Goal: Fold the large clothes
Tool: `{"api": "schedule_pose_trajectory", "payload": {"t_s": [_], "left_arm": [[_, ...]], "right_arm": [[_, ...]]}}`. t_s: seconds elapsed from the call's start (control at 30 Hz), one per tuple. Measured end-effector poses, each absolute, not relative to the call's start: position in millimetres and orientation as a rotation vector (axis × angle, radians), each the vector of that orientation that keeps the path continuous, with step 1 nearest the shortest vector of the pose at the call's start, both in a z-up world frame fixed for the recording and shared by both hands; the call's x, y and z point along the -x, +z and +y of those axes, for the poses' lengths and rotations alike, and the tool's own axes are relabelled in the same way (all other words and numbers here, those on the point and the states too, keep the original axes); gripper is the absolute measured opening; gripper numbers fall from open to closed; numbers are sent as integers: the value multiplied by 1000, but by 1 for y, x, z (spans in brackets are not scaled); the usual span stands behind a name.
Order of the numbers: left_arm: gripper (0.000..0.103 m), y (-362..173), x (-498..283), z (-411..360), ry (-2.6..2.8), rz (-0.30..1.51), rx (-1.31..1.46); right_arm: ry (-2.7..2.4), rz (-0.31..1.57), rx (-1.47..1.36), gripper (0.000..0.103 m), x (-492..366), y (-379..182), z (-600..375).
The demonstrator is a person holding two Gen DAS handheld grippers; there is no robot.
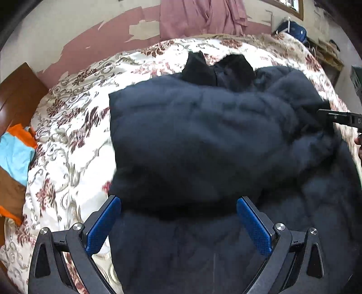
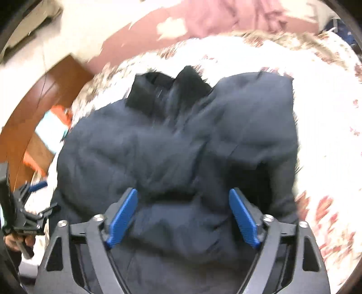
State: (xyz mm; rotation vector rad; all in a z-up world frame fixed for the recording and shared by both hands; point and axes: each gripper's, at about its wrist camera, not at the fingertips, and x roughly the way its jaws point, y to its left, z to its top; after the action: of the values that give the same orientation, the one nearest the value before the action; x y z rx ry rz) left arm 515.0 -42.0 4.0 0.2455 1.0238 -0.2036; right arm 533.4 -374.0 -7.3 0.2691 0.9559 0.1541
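A large dark navy padded jacket point(image 1: 203, 135) lies folded on a floral bedspread point(image 1: 74, 126), its black collar point(image 1: 217, 70) at the far end. My left gripper point(image 1: 178, 203) is open and empty above the jacket's near left part. My right gripper point(image 2: 183, 196) is open and empty above the jacket point(image 2: 172, 144) near its middle fold. The right gripper's tip shows at the right edge of the left wrist view point(image 1: 339, 118). The left gripper shows at the left edge of the right wrist view point(image 2: 29, 212). Both views are blurred by motion.
A wooden headboard point(image 1: 20, 95) stands at the left with orange and blue cloth point(image 1: 15, 149) beside it. A pink cloth point(image 1: 201, 15) hangs on the peeling wall behind the bed. A blue bag point(image 1: 291, 29) and wooden shelf point(image 1: 328, 54) are at the far right.
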Motion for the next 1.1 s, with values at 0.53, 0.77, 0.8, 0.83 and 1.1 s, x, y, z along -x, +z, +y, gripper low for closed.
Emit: {"api": "schedule_pose_trajectory", "payload": {"t_s": [0.53,0.77,0.8,0.83,1.1], "left_arm": [[101,13,-741,-102,-105,879,13],[42,-7,-781,-126,-136,852,7],[32,-9,-782,-128,-163,859,23],[15,-11,-781,-129,-202,859,41],[2,9,-741,-111,-227,802,36]], "right_arm": [[35,834,-353,71,-717,4,-377],[109,835,-391,53,-751,-10,-360],[120,847,-371,50,-754,-14,-353],[119,858,-349,34,-755,-16,-348],[14,706,-143,1,-708,12,-351]]}}
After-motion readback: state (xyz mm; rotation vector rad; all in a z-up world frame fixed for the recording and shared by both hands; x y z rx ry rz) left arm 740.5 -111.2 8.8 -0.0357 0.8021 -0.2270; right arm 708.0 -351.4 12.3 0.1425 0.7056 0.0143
